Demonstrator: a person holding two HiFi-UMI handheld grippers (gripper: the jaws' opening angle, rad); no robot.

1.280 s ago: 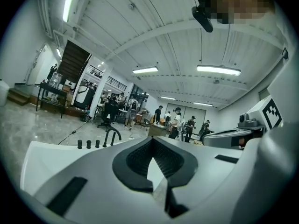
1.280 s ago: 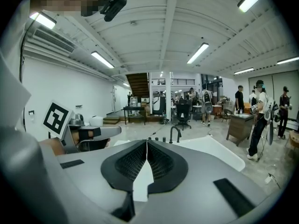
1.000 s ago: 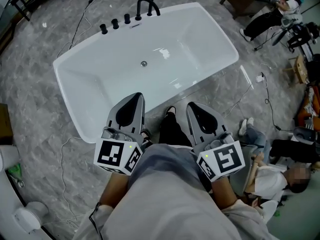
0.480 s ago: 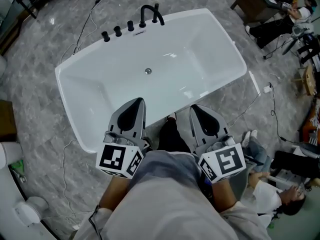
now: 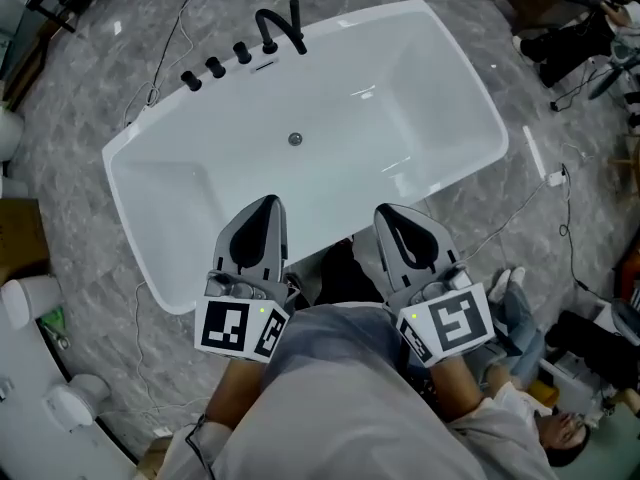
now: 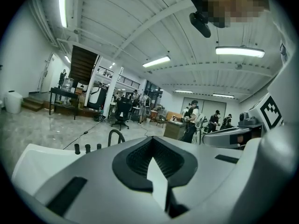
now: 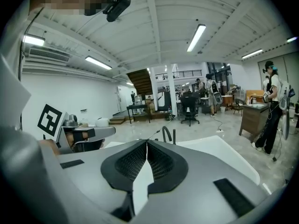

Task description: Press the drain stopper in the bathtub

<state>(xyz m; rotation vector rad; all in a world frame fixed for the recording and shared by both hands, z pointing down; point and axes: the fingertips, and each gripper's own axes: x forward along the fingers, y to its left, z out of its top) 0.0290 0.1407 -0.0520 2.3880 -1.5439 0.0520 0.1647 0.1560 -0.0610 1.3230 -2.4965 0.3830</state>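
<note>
A white bathtub [image 5: 160, 158] lies on the grey floor below me. Its small round drain stopper [image 5: 294, 139] sits in the middle of the basin floor. A black faucet [image 5: 277, 23] and several black knobs [image 5: 215, 67] line the far rim. My left gripper [image 5: 268, 204] is held close to my body over the tub's near rim, jaws shut and empty. My right gripper [image 5: 386, 214] hangs beside it, also shut on nothing. In the left gripper view the faucet [image 6: 115, 135] shows past the shut jaws. The right gripper view shows the faucet [image 7: 166, 133] too.
Cables [image 5: 170, 38] trail over the floor around the tub. A white appliance [image 5: 70, 404] stands at the lower left. A person [image 5: 540, 418] sits on the floor at the lower right. Several people and desks [image 7: 256, 113] fill the far room.
My view has shifted, so the tub sits a little lower and turned in the picture. Both grippers keep their place near my body, still shut.
</note>
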